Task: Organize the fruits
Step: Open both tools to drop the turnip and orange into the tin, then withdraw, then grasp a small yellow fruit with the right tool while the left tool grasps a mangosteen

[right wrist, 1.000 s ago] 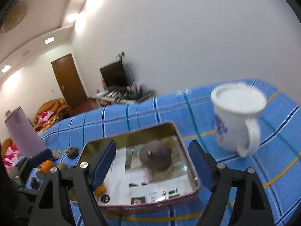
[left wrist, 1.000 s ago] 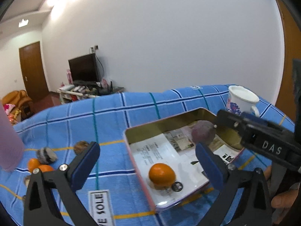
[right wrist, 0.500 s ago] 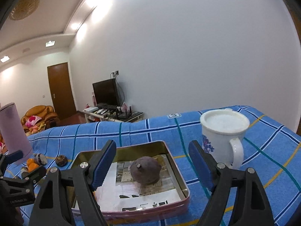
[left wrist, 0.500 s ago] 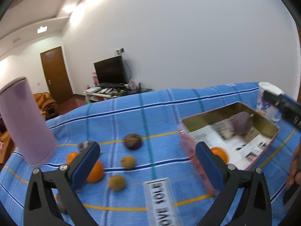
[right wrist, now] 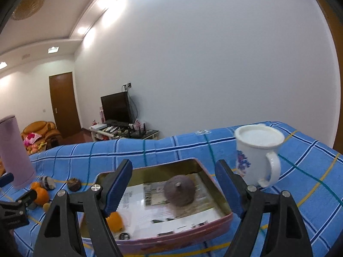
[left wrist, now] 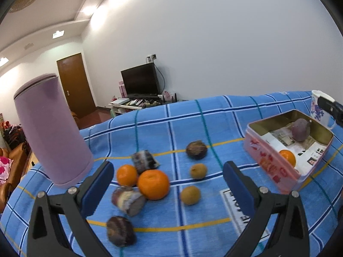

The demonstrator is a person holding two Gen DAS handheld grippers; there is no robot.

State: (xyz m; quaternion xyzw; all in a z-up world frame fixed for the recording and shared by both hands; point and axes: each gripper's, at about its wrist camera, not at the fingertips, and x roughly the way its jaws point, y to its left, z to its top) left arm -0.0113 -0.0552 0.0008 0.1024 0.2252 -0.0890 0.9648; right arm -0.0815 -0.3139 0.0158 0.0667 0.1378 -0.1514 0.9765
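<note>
My left gripper (left wrist: 169,184) is open and empty above a scatter of fruit on the blue checked cloth (left wrist: 225,115): a large orange (left wrist: 153,184), a smaller orange (left wrist: 126,175), two small yellow-brown fruits (left wrist: 190,194) (left wrist: 198,171) and several dark mottled ones (left wrist: 196,149). At the right stands the pink tin (left wrist: 272,167), holding a purple fruit (left wrist: 301,129) and an orange (left wrist: 288,157). My right gripper (right wrist: 173,188) is open and empty over the tin (right wrist: 193,233), above its purple fruit (right wrist: 179,190); the tin's orange (right wrist: 115,218) lies by the left finger.
A tall lilac cylinder (left wrist: 51,128) stands at the left of the fruit. A white flowered mug (right wrist: 258,152) stands right of the tin. A printed label (left wrist: 238,205) lies on the cloth. Beyond the table are a TV stand, a door and a sofa.
The left gripper has swung left from over the tin to over the loose fruit, and the lilac cylinder has come into full view. The right gripper has shifted a little, still over the tin.
</note>
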